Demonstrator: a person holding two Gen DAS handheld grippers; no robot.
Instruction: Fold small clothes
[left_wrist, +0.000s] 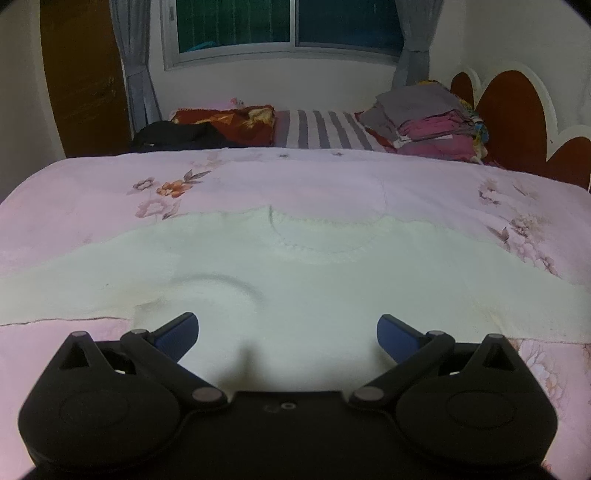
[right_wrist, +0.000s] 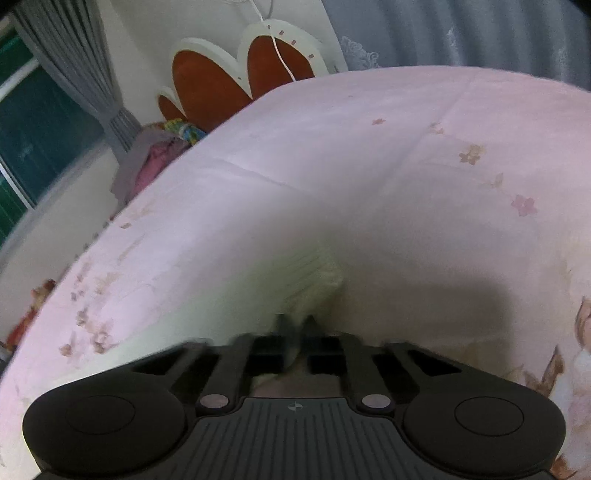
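We see one white knit garment (left_wrist: 295, 280) lying flat on the pink floral bedspread (left_wrist: 332, 177), front and centre in the left wrist view. Its long axis runs left to right across that frame, sleeves stretched out to both sides, scalloped neckline (left_wrist: 325, 236) on the far side facing the window (left_wrist: 288, 26), body towards us. One curved wrinkle sits in the knit near the left side. Left gripper (left_wrist: 288, 334) hangs over the near part of the garment, its two blue-padded fingers (left_wrist: 177, 334) spread wide, nothing between them; we can't tell whether they touch the fabric. Right gripper (right_wrist: 295, 325) is blurred in its own view, but its two fingers are drawn together at the centre with the white knit (right_wrist: 314, 273) bunched right at the tips, a ribbed edge rising just ahead of them; we read it as pinching that fabric, pressed together. Which part of the garment that is we can't tell. Behind the bedspread in the left view: one stack of folded clothes (left_wrist: 432, 122) in grey and magenta at the right beside the scalloped brown-and-white headboard (left_wrist: 517, 122), one dark garment (left_wrist: 177, 136) at the left, one red patterned blanket (left_wrist: 236, 122) beside it, striped sheet (left_wrist: 321, 129) between. Two grey curtains (left_wrist: 136, 66) flank the window.
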